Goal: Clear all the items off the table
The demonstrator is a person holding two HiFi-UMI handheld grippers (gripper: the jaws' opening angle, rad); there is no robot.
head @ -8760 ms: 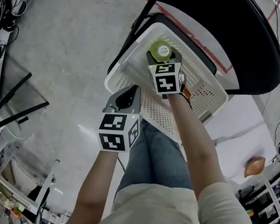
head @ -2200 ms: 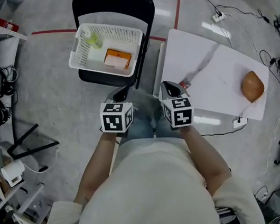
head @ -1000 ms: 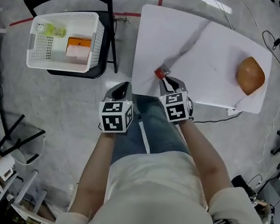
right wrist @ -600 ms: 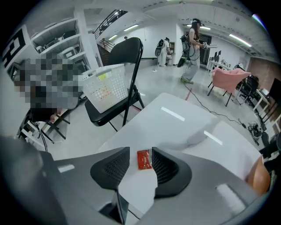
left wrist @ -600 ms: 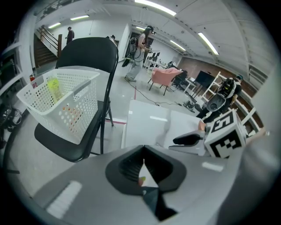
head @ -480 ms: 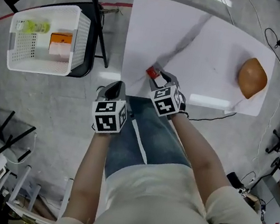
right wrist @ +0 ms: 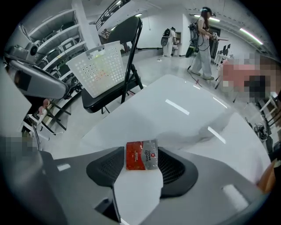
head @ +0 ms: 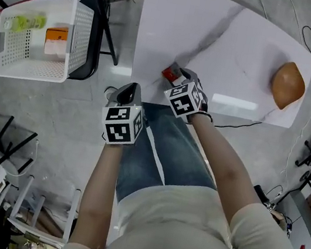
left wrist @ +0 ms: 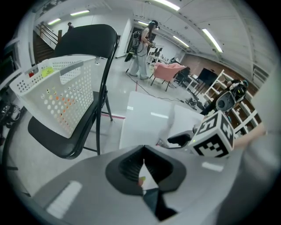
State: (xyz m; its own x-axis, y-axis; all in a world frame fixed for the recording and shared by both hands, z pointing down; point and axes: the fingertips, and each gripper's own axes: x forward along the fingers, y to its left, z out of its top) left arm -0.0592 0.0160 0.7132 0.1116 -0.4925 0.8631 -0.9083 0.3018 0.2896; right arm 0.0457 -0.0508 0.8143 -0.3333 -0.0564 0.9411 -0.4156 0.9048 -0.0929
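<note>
In one white basket (head: pixel 33 72) on one chair (head: pixel 90 66), two items are seen. The left gripper (head: pixel 127 93) is held off the table (head: pixel 241 41), jaws pressed together. The right gripper's (head: pixel 180 77) jaws have just been opening and are spread around one red packet (head: pixel 168 73) on the table. One brown lump (head: pixel 288 85) is set far right.

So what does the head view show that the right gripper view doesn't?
Only the head view shows the person's jeans and arms. Only the right gripper view shows the packet's silver half, between the right claw's jaws, which have just been opening, and people far back. Both show the white table, basket and chair.
</note>
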